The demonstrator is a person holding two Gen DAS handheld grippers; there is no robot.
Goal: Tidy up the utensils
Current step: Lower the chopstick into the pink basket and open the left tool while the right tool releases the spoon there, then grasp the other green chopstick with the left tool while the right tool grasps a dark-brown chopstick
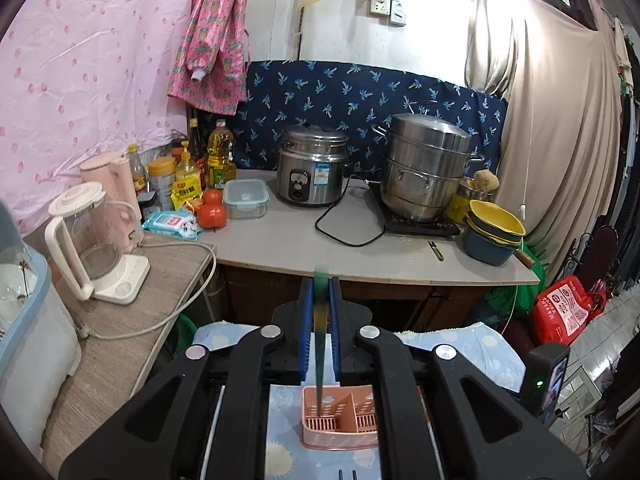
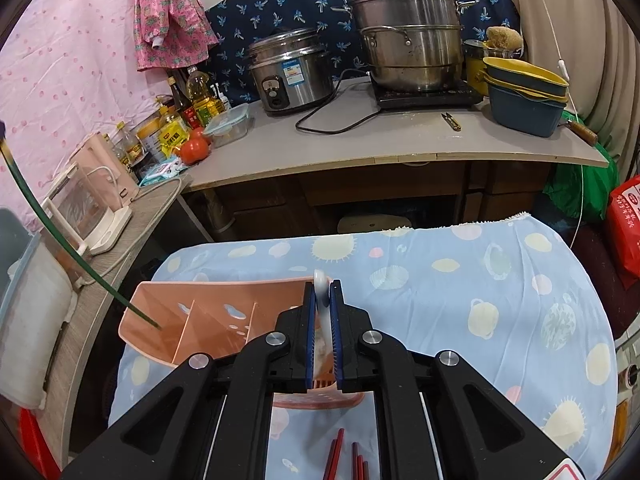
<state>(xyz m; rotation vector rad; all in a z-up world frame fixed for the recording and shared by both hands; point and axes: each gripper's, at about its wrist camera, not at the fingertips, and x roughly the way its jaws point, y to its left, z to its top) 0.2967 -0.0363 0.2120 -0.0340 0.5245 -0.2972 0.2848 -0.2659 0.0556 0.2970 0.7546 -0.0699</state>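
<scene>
Green chopstick (image 1: 320,344) upright, tip in pink caddy (image 1: 340,420), clamped by left hand-held gripper (image 1: 320,292); right hand-held gripper (image 2: 323,296) pinches white spoon (image 2: 321,292).

Blue cloth (image 2: 440,300) right of pink caddy (image 2: 208,320): open | green chopstick (image 2: 60,232) slants over caddy's left cell | red chopsticks (image 2: 340,456) near edge | far counter (image 2: 400,140): crowded with pots (image 2: 408,32)

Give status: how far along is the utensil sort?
Mid-job. Left gripper is shut on a green chopstick, tip inside the pink caddy. Right gripper is shut on a white spoon over the caddy. Left: red chopsticks on the cloth.
</scene>
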